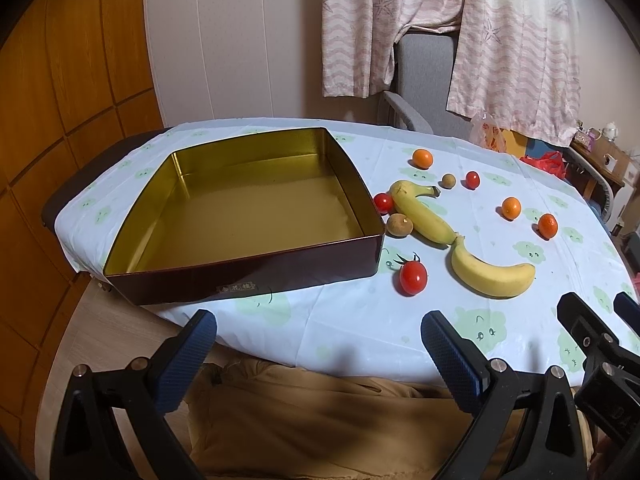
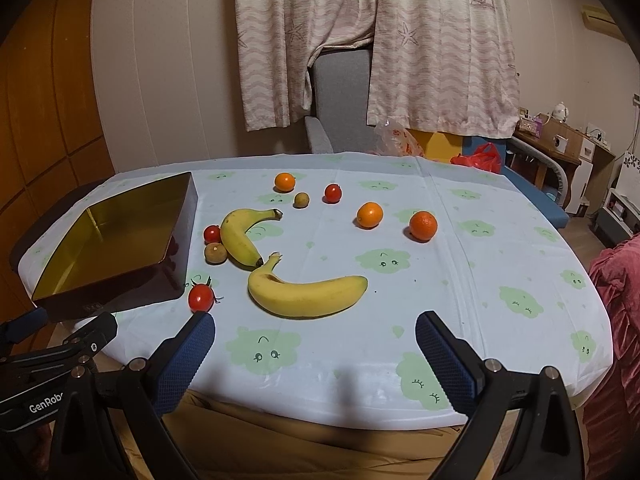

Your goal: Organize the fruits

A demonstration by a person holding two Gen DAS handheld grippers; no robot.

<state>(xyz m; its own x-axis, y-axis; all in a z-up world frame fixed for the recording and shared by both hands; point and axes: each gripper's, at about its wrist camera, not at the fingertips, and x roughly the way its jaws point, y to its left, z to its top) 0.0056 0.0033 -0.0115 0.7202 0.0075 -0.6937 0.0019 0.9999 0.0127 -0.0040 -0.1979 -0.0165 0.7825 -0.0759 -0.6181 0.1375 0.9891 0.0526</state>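
Note:
A dark red tin [image 1: 240,276] with a gold inside stands empty on the left of the table [image 2: 500,240]. Right of it lie two bananas [image 2: 308,290] [image 2: 240,236], three oranges [image 2: 370,215] [image 2: 423,225] [image 2: 285,182], three cherry tomatoes [image 2: 201,297] [image 2: 212,234] [image 2: 333,193] and two small brown fruits [image 2: 216,253] [image 2: 301,200]. My left gripper [image 1: 320,340] hangs open over the table's near edge, in front of the tin. My right gripper [image 2: 316,344] is open too, just short of the nearest banana [image 1: 492,276] and nearest tomato [image 1: 413,277]. Neither holds anything.
A grey chair [image 2: 340,92] stands behind the table under hanging pink patterned clothes [image 2: 400,40]. Plastic bags [image 2: 478,159] lie past the far edge. Brown fabric [image 2: 312,444] is below the near edge. A wooden wall [image 1: 60,120] is on the left, shelves [image 2: 568,140] on the right.

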